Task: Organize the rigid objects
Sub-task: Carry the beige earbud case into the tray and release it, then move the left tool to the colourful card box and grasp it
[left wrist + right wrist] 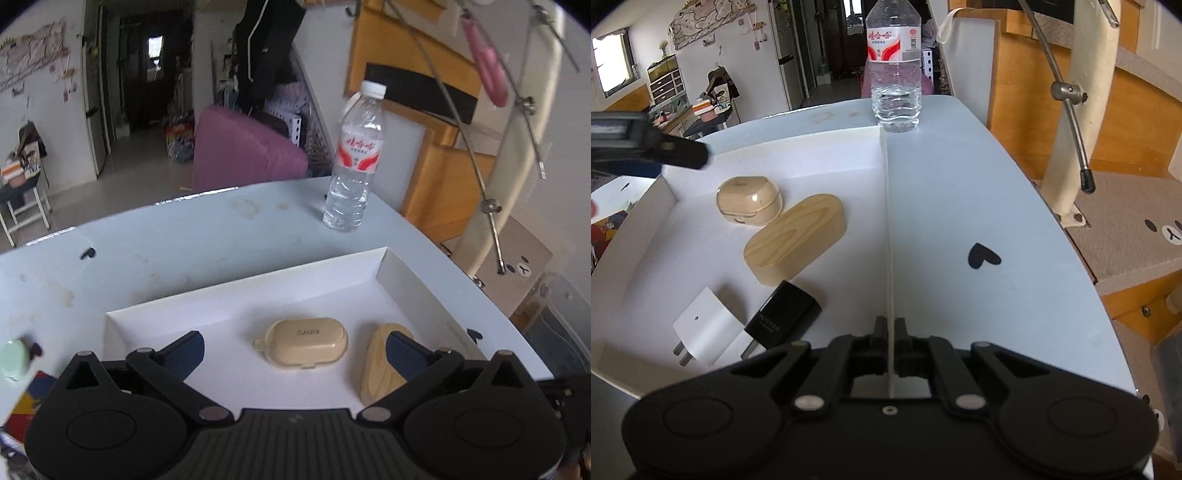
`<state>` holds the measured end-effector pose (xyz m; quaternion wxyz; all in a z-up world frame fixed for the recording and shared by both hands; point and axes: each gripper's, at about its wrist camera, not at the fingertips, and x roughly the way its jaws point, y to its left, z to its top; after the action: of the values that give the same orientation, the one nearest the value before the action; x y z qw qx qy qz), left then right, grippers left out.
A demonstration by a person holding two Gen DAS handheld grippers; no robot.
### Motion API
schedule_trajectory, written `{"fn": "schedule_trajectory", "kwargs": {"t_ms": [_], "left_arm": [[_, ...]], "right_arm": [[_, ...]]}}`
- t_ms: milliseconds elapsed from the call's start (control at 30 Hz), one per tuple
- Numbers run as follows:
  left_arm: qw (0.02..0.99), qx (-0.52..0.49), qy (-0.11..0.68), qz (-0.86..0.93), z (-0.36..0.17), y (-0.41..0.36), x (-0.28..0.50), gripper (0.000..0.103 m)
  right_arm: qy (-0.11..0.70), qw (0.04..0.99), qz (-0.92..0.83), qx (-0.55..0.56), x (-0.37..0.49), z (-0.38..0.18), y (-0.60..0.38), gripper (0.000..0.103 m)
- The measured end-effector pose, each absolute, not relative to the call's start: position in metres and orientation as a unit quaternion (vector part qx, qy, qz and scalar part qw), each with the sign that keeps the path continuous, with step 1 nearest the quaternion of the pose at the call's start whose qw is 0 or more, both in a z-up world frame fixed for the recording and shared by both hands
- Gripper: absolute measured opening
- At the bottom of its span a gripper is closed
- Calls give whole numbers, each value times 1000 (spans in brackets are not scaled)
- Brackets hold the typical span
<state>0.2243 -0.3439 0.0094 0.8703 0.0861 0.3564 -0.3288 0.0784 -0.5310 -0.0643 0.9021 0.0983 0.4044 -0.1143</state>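
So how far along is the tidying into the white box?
Done: earbud case, wooden case, white charger and black charger lie in the box. In hand: right gripper pinches its wall; left gripper hovers open. Left: green item outside.

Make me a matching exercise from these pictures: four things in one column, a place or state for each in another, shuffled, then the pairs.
Things:
1. water bottle
2. right claw
3. black charger
4. left claw

Places or states:
A. lies in the white box beside the white charger
B. open above the box
C. stands on the table beyond the box
D. shut on the box's side wall

Pairs: 1-C, 2-D, 3-A, 4-B
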Motion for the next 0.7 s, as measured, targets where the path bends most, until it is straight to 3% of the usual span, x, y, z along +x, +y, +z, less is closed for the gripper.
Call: {"fn": "schedule_trajectory", "kwargs": {"t_ms": [700], "left_arm": [[880,88,325,-334,4,-252,151,103]], "right_arm": [[402,902,-123,100,79,-64,-528,4]]}}
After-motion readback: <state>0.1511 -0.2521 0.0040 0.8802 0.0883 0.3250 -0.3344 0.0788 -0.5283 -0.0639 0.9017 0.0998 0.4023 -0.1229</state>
